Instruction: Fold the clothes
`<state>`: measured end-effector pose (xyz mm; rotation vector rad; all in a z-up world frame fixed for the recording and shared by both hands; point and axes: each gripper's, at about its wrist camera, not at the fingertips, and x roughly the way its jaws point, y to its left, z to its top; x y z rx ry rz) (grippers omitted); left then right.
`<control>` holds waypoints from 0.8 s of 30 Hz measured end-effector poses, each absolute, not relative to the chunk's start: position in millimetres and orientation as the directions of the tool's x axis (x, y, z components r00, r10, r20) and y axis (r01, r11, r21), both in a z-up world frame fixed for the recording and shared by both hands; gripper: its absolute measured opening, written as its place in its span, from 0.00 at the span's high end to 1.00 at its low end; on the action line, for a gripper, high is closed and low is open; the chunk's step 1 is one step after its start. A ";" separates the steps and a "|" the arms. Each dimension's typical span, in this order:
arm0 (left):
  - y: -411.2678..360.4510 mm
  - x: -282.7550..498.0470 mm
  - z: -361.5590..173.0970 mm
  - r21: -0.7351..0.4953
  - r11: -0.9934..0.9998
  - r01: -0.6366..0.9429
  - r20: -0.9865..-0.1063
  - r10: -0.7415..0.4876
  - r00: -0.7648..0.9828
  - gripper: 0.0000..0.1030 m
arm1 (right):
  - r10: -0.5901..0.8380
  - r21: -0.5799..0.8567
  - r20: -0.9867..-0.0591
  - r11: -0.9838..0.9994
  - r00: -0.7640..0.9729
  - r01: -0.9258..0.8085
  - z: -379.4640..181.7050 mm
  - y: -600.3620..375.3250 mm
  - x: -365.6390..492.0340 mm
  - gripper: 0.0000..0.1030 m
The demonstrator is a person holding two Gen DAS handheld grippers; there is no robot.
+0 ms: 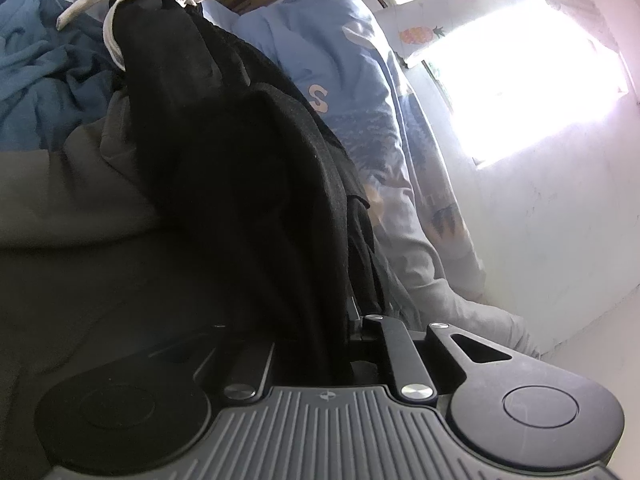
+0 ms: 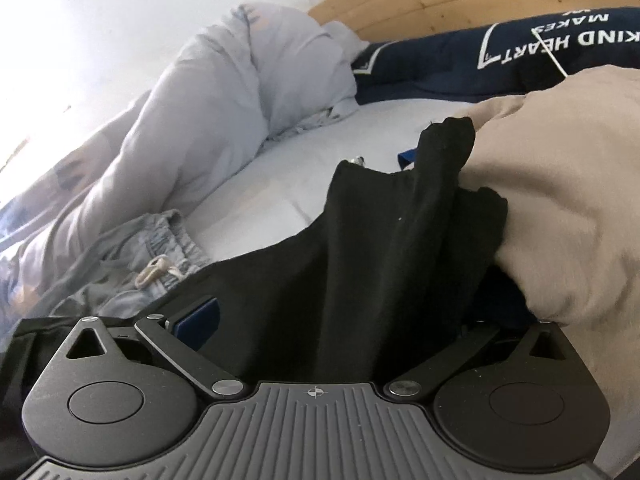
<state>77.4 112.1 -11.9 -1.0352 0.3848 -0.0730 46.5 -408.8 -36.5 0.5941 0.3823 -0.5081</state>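
Left hand-held gripper (image 1: 320,344) nearly closed, pinching black garment (image 1: 224,168) rising ahead of it. Right hand-held gripper (image 2: 320,344) spread wide; whether gripping, cannot tell; black garment (image 2: 360,260) between its fingers, beige cloth (image 2: 560,200) just right, bed (image 2: 280,188) ahead.

Black cloth (image 1: 240,200) drapes over the left gripper (image 1: 320,344), hiding its fingertips, and its far end runs out past the top edge. On the bed, the right gripper (image 2: 360,320) is likewise buried under black cloth (image 2: 360,260), so its jaws cannot be read. The dark pillow's (image 2: 520,52) lettering is cut off at the right edge.
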 end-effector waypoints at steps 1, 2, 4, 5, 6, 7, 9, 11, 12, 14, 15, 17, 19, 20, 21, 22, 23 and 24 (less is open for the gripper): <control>112.7 77.4 -12.3 -0.848 0.516 -0.120 -0.278 -0.241 0.930 0.86 | -0.342 0.434 -0.478 0.709 0.809 0.556 -37.2 -411.2 46.9 0.00; 113.3 77.4 -12.6 -0.848 0.517 -0.119 -0.279 -0.244 0.929 0.86 | -0.343 0.437 -0.479 0.705 0.808 0.559 -37.8 -413.4 47.4 0.01; 114.3 77.7 -13.3 -0.847 0.518 -0.117 -0.280 -0.249 0.927 0.86 | -0.351 0.435 -0.479 0.702 0.805 0.564 -38.3 -416.8 49.4 0.03; 114.5 77.8 -13.5 -0.846 0.520 -0.115 -0.281 -0.251 0.926 0.86 | -0.361 0.427 -0.481 0.700 0.799 0.573 -38.7 -417.7 50.6 0.06; 114.7 77.8 -13.7 -0.845 0.522 -0.114 -0.281 -0.253 0.926 0.86 | -0.373 0.417 -0.484 0.696 0.791 0.584 -39.2 -418.3 51.9 0.12; 115.0 77.8 -14.0 -0.844 0.525 -0.112 -0.282 -0.256 0.925 0.86 | -0.386 0.407 -0.487 0.693 0.784 0.595 -39.6 -418.9 53.2 0.16; 116.1 78.0 -15.2 -0.842 0.527 -0.110 -0.284 -0.260 0.923 0.86 | -0.420 0.381 -0.503 0.677 0.755 0.630 -41.5 -420.1 55.6 0.41; 117.2 78.4 -16.2 -0.843 0.527 -0.111 -0.287 -0.266 0.920 0.86 | -0.453 0.364 -0.525 0.646 0.721 0.671 -42.3 -422.0 55.3 0.62; 117.7 78.7 -16.8 -0.843 0.527 -0.111 -0.289 -0.268 0.919 0.86 | -0.454 0.369 -0.529 0.638 0.717 0.676 -41.7 -422.9 54.4 0.64; 118.4 79.1 -17.9 -0.844 0.524 -0.113 -0.291 -0.272 0.917 0.86 | -0.448 0.385 -0.527 0.632 0.722 0.673 -39.0 -424.0 51.7 0.72; 118.6 79.1 -18.3 -0.844 0.524 -0.114 -0.292 -0.272 0.917 0.86 | -0.446 0.390 -0.522 0.634 0.727 0.668 -37.5 -424.3 49.9 0.79; 118.7 79.1 -18.8 -0.845 0.523 -0.115 -0.294 -0.273 0.916 0.86 | -0.422 0.415 -0.503 0.648 0.754 0.639 -35.9 -426.5 46.5 0.91; 118.7 78.9 -18.9 -0.846 0.521 -0.116 -0.295 -0.275 0.915 0.86 | -0.401 0.437 -0.486 0.658 0.777 0.613 -34.7 -428.8 43.2 0.94; 119.2 78.8 -18.9 -0.846 0.521 -0.116 -0.296 -0.276 0.914 0.86 | -0.391 0.455 -0.473 0.660 0.790 0.598 -33.6 -430.2 40.7 0.95; 119.7 78.7 -19.0 -0.846 0.520 -0.117 -0.297 -0.277 0.914 0.86 | -0.381 0.465 -0.464 0.664 0.800 0.586 -31.1 -431.1 38.9 0.95; 120.5 78.4 -19.4 -0.847 0.519 -0.117 -0.298 -0.279 0.913 0.86 | -0.376 0.475 -0.450 0.667 0.810 0.574 -27.4 -431.3 36.5 0.96; 120.8 78.5 -19.5 -0.847 0.518 -0.119 -0.299 -0.280 0.912 0.86 | -0.374 0.490 -0.430 0.668 0.822 0.560 -23.0 -431.5 32.9 0.96; 121.0 78.5 -19.4 -0.847 0.519 -0.120 -0.301 -0.281 0.911 0.86 | -0.375 0.503 -0.404 0.671 0.834 0.545 -16.2 -431.6 28.3 0.96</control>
